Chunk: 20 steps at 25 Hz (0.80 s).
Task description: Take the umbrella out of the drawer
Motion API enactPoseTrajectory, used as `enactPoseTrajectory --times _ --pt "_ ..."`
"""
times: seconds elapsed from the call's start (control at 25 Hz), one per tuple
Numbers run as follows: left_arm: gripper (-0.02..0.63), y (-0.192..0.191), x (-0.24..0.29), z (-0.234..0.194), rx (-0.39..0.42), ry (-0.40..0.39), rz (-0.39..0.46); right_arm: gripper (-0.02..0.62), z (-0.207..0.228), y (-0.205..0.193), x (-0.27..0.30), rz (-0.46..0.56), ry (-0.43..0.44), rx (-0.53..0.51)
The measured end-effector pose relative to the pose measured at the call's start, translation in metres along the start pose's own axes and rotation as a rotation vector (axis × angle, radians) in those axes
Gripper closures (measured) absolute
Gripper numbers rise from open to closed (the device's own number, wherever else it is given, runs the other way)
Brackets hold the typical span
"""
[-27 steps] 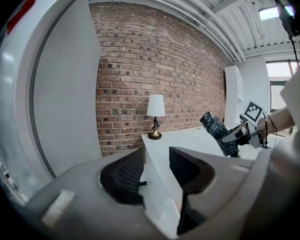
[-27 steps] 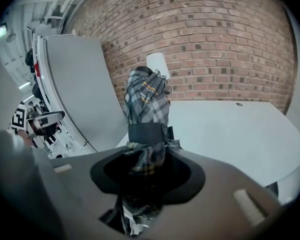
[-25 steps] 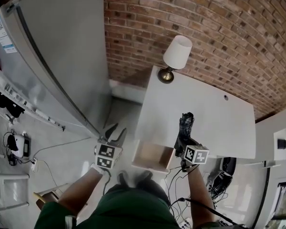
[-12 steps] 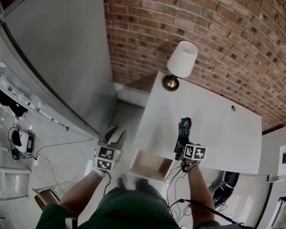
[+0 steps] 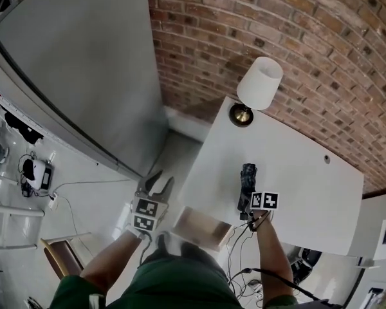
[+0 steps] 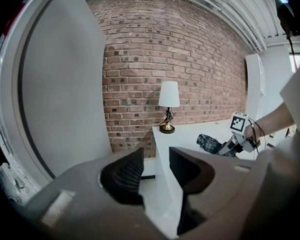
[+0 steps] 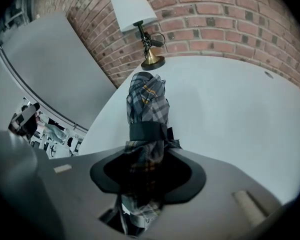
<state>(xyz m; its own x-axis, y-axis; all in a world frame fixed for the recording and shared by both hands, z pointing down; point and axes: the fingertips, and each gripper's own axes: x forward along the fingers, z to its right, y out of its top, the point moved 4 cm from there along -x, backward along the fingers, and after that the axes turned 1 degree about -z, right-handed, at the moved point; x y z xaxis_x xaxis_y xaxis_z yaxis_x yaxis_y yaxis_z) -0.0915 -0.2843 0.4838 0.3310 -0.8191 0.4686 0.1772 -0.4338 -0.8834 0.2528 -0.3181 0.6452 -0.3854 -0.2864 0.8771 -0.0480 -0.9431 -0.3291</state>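
Note:
A folded plaid umbrella [image 5: 248, 180] with a black strap round it is over the white table top [image 5: 296, 172], pointing toward the lamp. My right gripper [image 5: 249, 201] is shut on its near end, and in the right gripper view the fabric [image 7: 146, 101] sticks out beyond the jaws [image 7: 147, 166]. I cannot tell whether the umbrella touches the table. The drawer [image 5: 194, 227] under the table's front edge stands open. Left of it my left gripper [image 5: 156, 187] is open and holds nothing [image 6: 156, 171]. From the left gripper view the umbrella [image 6: 209, 143] shows low over the table.
A lamp with a white shade [image 5: 258, 84] stands at the table's far left corner against the brick wall. A large grey panel [image 5: 71, 69] leans at the left. Cables and small devices [image 5: 35, 172] lie on the floor at the far left. More cables hang below the table's front.
The right gripper has come down and forward with the umbrella, from above the open drawer to low over the table top. The left gripper has shifted slightly toward the table.

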Motion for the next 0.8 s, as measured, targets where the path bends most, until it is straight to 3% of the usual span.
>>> enactPoseTrajectory --times 0.16,0.4,0.64,0.8 --pt "0.449 -0.006 0.005 0.000 -0.010 0.020 -0.020 0.423 0.006 -0.001 0.017 -0.055 0.002 -0.001" --pt "0.449 -0.007 0.009 0.003 -0.007 0.014 -0.025 0.365 0.003 0.001 0.013 -0.014 0.032 0.028" --pt "0.449 0.009 0.012 0.000 0.010 -0.010 0.014 0.357 -0.004 0.020 -0.037 0.139 0.004 0.023" --pt "0.449 0.025 0.006 -0.010 0.023 -0.022 0.043 0.359 -0.016 0.045 -0.096 0.358 -0.065 -0.021"
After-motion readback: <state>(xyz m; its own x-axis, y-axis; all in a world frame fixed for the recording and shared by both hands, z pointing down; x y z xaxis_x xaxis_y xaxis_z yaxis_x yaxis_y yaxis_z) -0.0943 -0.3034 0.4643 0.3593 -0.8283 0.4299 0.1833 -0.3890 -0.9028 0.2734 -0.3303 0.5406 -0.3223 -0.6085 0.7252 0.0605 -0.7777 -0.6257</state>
